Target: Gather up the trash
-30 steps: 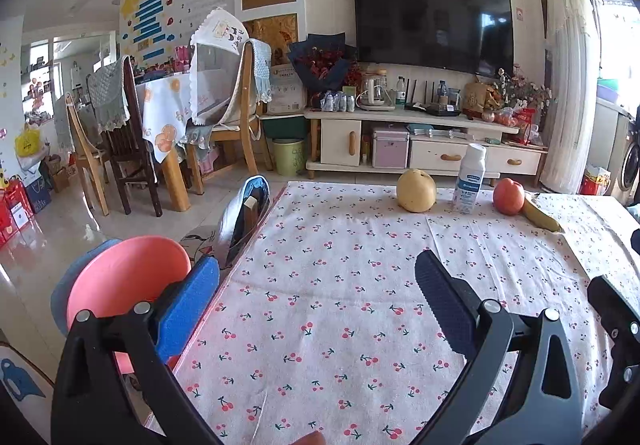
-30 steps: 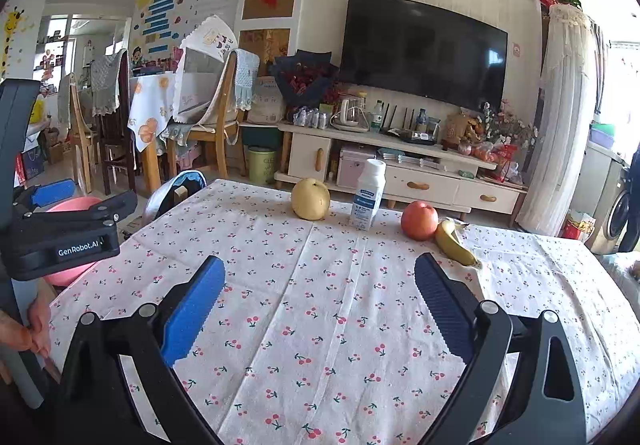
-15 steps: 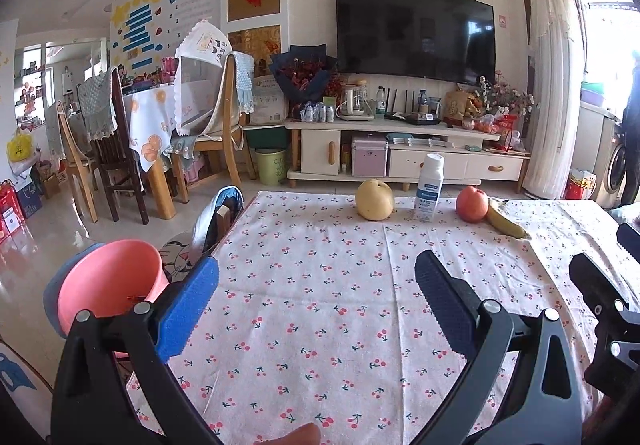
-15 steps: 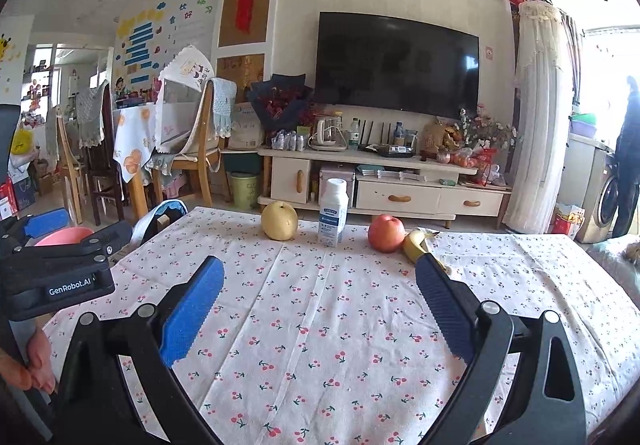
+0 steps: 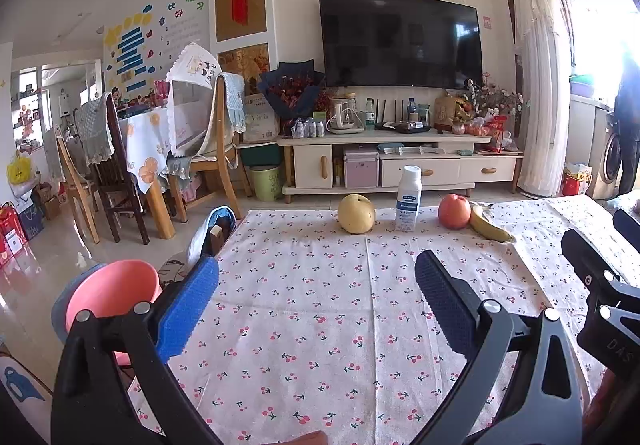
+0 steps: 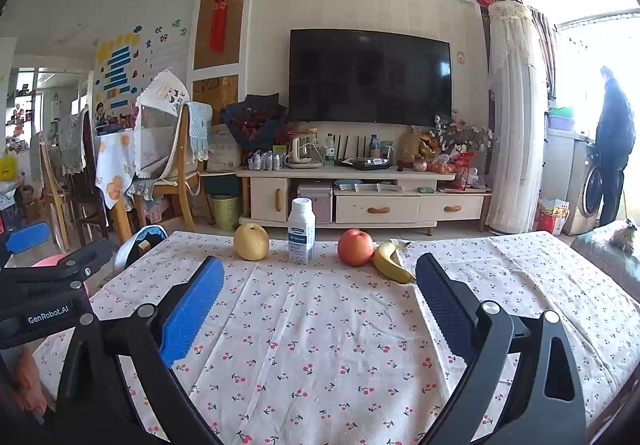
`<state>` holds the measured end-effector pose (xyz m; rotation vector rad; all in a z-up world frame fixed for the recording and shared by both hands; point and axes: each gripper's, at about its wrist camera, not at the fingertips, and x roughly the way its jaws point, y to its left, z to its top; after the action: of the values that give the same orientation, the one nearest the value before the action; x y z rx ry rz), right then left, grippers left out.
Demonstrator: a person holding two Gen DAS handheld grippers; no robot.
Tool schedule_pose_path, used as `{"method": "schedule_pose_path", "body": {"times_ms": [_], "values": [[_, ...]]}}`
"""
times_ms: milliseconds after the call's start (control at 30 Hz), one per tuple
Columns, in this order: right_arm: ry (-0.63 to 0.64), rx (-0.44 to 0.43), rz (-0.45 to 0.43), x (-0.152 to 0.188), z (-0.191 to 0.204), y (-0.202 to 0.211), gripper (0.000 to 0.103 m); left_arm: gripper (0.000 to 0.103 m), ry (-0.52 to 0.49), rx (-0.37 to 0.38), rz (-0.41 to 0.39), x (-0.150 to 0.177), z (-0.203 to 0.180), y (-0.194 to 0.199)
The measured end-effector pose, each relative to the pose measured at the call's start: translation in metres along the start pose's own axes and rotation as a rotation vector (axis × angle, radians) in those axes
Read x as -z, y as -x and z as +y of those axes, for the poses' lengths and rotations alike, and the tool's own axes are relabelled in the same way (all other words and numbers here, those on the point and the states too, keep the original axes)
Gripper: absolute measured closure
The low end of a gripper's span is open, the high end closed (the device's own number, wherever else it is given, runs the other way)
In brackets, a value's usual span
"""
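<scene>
**Both tongs spread wide over the cherry cloth**

The pink bin (image 5: 110,291) sits off the table's left edge. The left gripper (image 5: 316,301) and right gripper (image 6: 318,295) gape, holding nothing. Pear (image 6: 251,241), bottle (image 6: 301,231), apple (image 6: 355,247) and banana (image 6: 390,261) line the far edge; the bottle looks likeliest trash, so approach it level, jaws straddling it.

Ahead of your right gripper (image 6: 316,309), at the table's far edge, four items in a row, left to right:
- yellow pear (image 6: 251,241), upright
- white bottle (image 6: 301,231), blue label, cap on, upright, apart from the pear
- red apple (image 6: 355,247)
- banana (image 6: 392,261), lying flat, touching the apple

From your left gripper (image 5: 316,297), the row sits ahead, slightly right.
</scene>
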<state>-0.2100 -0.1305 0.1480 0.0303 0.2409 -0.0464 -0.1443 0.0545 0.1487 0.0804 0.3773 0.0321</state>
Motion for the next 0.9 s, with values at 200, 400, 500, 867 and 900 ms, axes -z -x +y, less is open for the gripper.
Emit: {"method": "schedule_pose_path", "body": {"times_ms": [200, 400, 500, 867, 900], "values": [[0.0, 0.012, -0.004, 0.0, -0.004, -0.001, 0.007, 0.004, -0.005, -0.007, 0.002, 0.0, -0.003, 0.001], [0.002, 0.008, -0.007, 0.0, -0.006, 0.0, 0.007, 0.004, 0.0, -0.008, 0.006, 0.001, -0.003, 0.0], [0.009, 0.005, -0.011, 0.0, -0.006, -0.001, 0.007, 0.004, 0.0, -0.008, 0.011, 0.002, -0.003, -0.001], [0.023, -0.002, 0.01, 0.003, 0.003, -0.012, 0.007, 0.004, 0.004, -0.007, 0.04, 0.007, -0.003, -0.017], [0.026, -0.003, 0.013, 0.004, 0.004, -0.015, 0.007, 0.004, 0.003, -0.005, 0.045, 0.008, -0.003, -0.02]]}}
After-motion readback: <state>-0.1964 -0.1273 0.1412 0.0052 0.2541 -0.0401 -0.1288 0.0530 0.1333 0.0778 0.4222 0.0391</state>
